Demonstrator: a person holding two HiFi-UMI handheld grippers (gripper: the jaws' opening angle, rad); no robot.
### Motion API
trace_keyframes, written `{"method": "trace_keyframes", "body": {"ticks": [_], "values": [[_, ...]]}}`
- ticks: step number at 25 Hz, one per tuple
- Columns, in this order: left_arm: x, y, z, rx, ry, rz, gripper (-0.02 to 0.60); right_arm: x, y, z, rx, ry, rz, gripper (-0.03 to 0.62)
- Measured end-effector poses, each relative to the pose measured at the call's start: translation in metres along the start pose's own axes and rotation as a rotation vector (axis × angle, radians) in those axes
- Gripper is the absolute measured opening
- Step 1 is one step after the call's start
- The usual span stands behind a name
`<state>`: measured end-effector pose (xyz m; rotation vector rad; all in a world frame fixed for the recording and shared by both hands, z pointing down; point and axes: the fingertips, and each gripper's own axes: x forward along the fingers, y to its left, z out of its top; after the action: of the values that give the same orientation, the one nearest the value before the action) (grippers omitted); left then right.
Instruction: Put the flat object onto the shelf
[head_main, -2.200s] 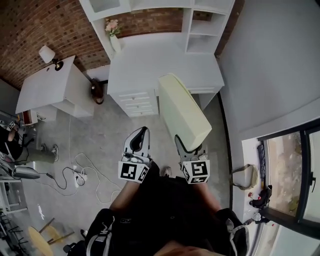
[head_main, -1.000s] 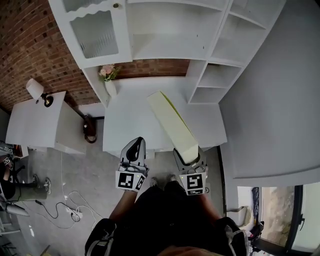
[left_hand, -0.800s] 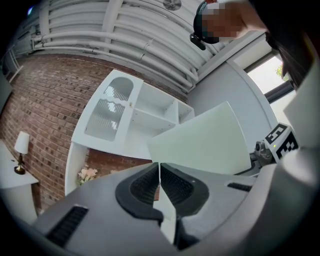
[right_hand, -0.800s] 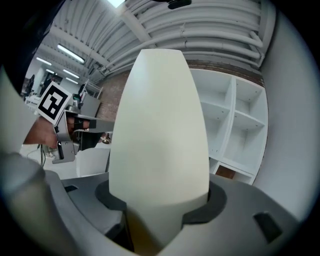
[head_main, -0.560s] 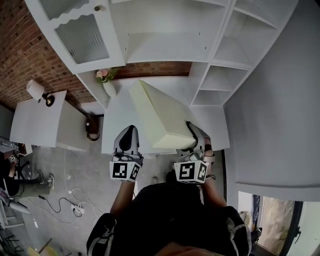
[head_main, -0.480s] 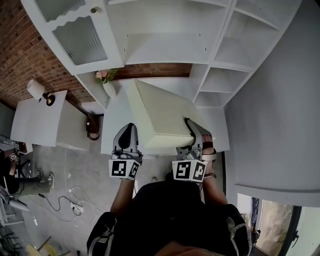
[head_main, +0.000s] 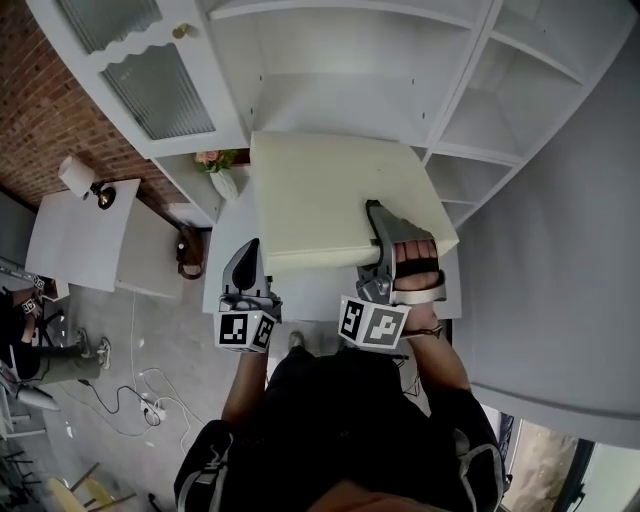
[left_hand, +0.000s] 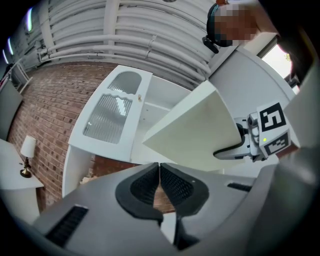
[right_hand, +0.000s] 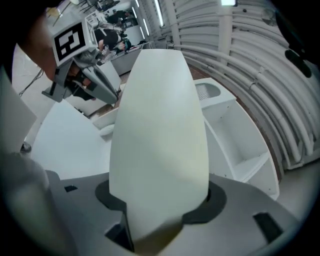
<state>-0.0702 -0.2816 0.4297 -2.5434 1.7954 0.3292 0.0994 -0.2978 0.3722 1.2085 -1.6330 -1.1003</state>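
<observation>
Jaws of the right gripper (head_main: 378, 222) clamp the near edge of the pale cream, thick rectangular slab (head_main: 320, 195), raised before the white shelf unit (head_main: 345, 105); left gripper (head_main: 246, 258) jaws together, empty. Slab judged light, rigid, broad: an edge grip levers. Below: white worktop (head_main: 213, 265), grey floor (head_main: 150, 330); red brick wall (head_main: 40, 110) at left

Home-style room — white shelving (head_main: 345, 105), lamp (head_main: 77, 178)
</observation>
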Motion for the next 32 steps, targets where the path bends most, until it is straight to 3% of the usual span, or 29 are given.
{"method": "trace_keyframes", "body": {"ticks": [6, 17, 24, 32], "values": [[0.010, 0.023, 0.002, -0.004, 0.007, -0.019, 0.017, 0.039, -0.004, 0.001, -0.114, 0.109, -0.019, 0.285], [0.025, 0.032, -0.005, -0.035, 0.001, -0.063, 0.018, 0.049, -0.015, 0.021, -0.216, 0.111, -0.053, 0.285], [0.033, 0.033, -0.007, -0.036, 0.003, -0.068, 0.017, 0.101, -0.011, 0.002, -0.330, 0.185, -0.058, 0.287], [0.038, 0.039, -0.010, -0.039, 0.011, -0.054, 0.017, 0.168, -0.014, -0.020, -0.321, 0.231, -0.104, 0.295]]}}
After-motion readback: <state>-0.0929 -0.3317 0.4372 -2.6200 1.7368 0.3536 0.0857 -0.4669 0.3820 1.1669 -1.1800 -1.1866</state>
